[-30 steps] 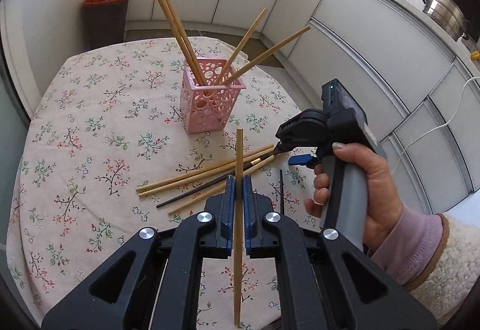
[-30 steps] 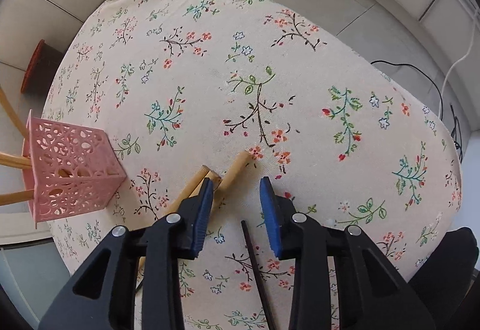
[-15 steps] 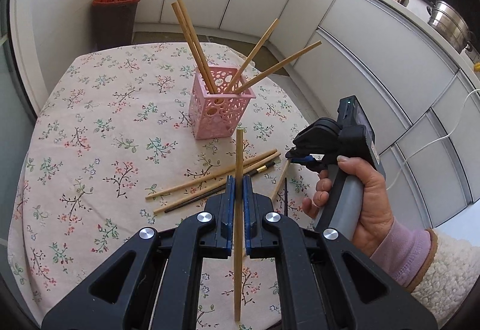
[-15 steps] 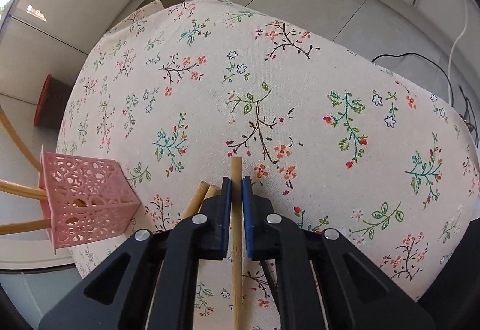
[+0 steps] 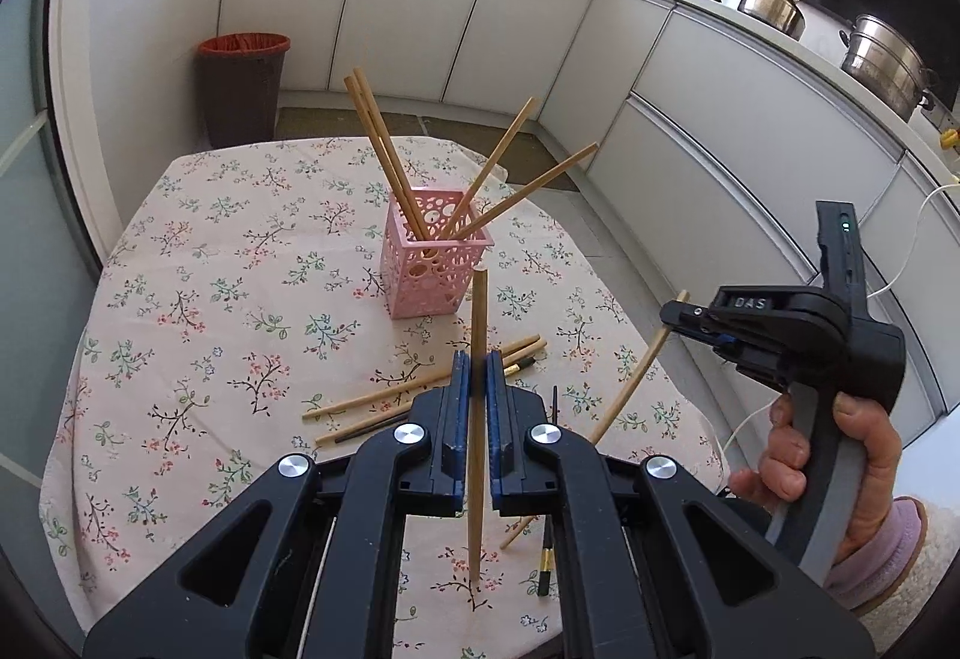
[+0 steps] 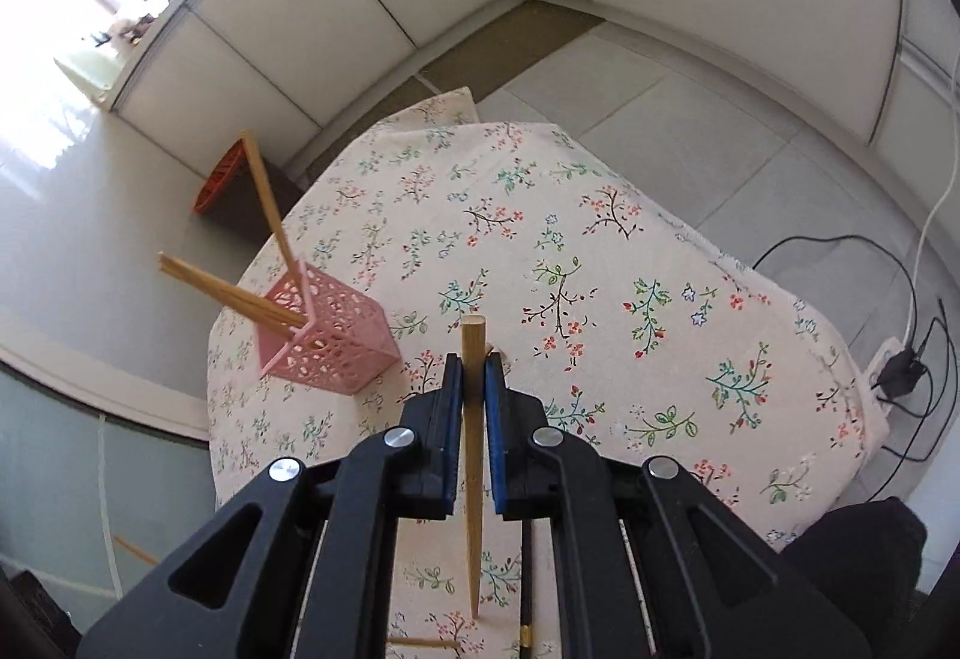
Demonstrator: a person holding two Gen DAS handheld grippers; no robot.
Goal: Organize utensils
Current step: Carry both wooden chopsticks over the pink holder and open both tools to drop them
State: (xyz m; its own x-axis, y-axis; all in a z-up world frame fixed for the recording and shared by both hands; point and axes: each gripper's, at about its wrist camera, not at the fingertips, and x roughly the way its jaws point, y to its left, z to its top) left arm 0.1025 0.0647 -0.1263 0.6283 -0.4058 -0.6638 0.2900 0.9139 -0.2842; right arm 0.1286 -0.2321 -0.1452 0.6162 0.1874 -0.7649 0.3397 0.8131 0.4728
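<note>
Nearest to the left wrist camera, the left gripper (image 5: pixel 474 407) is seen with its fingers clenched on a wooden chopstick (image 5: pixel 477 419), which is held about at its middle and stands nearly upright, its thick end pointing toward the pink holder (image 5: pixel 433 272). To the right of the holder and nearer to the camera, the right gripper (image 5: pixel 675 312) is carried by a hand (image 5: pixel 840 467) above the tabletop (image 5: pixel 198 311). Its fingers are likewise clenched on a second wooden chopstick (image 6: pixel 472 455), taken close to the thick end, so that the long thin part hangs down free.

The chopsticks are judged to be light, stiff and smooth. A grip near the middle is considered the safer one, because a stick that is held near one end can swing or slip between the pads. No great force is needed, and breaking is not likely.

On the flowered cloth in front of the holder, loose chopsticks (image 5: pixel 420 389) are lying in a small heap. About three wooden ones and at least one dark one with a golden tip are counted there, but some are hidden behind the left gripper, so the number is not sure. Another dark chopstick (image 5: pixel 546 563) lies nearer, under the gripper.

In the pink holder, four wooden chopsticks (image 5: pixel 384 149) are standing and lean outward. Two held chopsticks and one holder are counted. Behind the tabletop one brown bin (image 5: pixel 243 89) is standing on the floor.
</note>
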